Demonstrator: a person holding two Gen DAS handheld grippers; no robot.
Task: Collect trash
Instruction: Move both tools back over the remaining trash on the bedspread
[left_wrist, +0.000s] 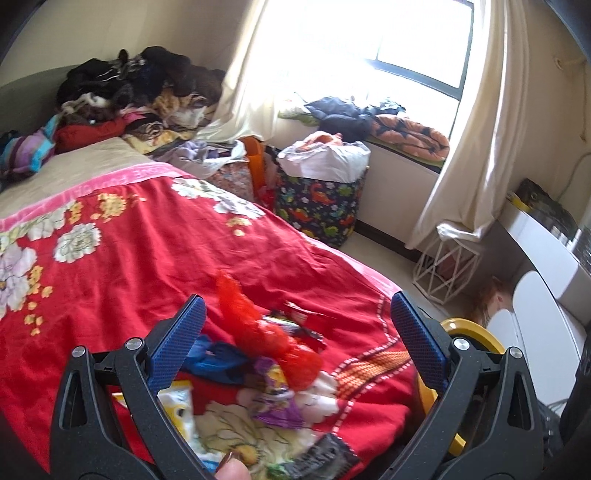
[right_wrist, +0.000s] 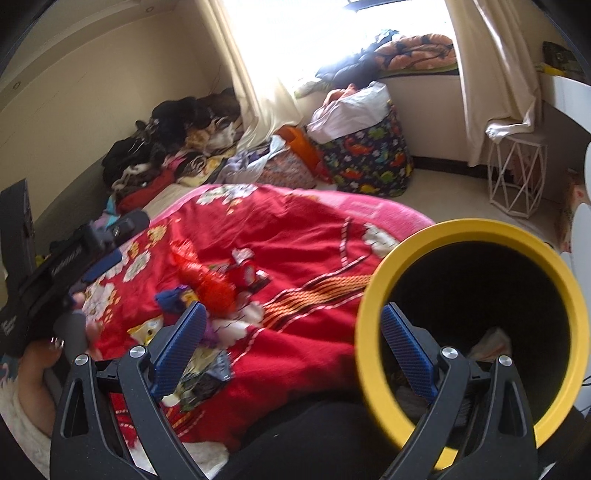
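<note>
Two grippers hung over the bed, both spread wide and holding nothing: the left gripper (left_wrist: 297, 325) above the litter, the right gripper (right_wrist: 293, 332) straddling the rim of one yellow bin (right_wrist: 373, 295) at the near right. The wrappers (left_wrist: 273, 354), too blurred to count, lay heaped on the red blanket (left_wrist: 147, 266). A red mesh scrap (left_wrist: 255, 325) ran near-to-far. One dinosaur-print hamper (left_wrist: 321, 206) stood far off beside the window.

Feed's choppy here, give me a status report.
Left gripper open, empty. Right gripper open, empty. Wrappers loose on red blanket. Yellow bin alongside, nothing blocking.
</note>
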